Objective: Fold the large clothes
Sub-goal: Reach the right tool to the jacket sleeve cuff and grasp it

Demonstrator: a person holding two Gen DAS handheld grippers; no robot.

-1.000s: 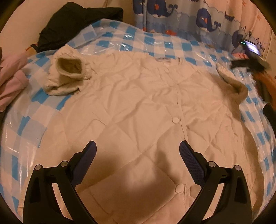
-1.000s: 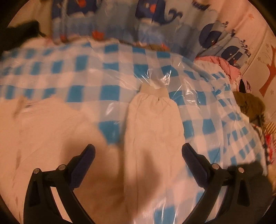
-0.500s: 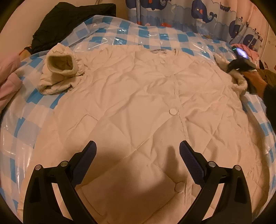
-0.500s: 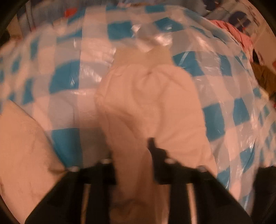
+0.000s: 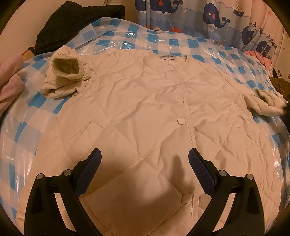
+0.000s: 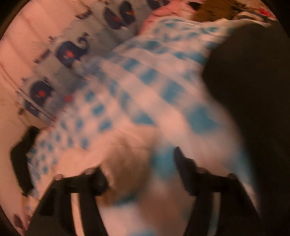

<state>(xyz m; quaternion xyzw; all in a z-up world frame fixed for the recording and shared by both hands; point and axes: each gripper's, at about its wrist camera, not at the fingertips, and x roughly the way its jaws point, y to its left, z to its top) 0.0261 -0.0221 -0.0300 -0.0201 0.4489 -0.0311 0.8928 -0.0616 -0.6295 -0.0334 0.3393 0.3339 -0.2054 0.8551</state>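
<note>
A cream quilted jacket [image 5: 145,112] lies face up, buttoned, on the blue-and-white checked cover [image 5: 154,40]. Its left sleeve [image 5: 65,76] is bunched with the cuff open toward me. Its right sleeve [image 5: 264,103] lies crumpled at the jacket's right edge. My left gripper [image 5: 145,159] is open and empty, hovering over the jacket's lower front. The right wrist view is badly blurred. There my right gripper [image 6: 139,163] stands open, with a pale blurred piece of the sleeve [image 6: 126,159] between the fingers.
A black garment [image 5: 79,21] lies at the back left and pink cloth [image 5: 9,81] at the far left. A whale-print curtain [image 5: 208,16] hangs behind. Pink [image 5: 259,56] and brown [image 5: 281,85] clothes sit at the right edge.
My right gripper closed on the right sleeve, then opened and swung fast, blurring its view. The right sleeve now lies crumpled by the jacket's side. My left gripper moved slightly.
</note>
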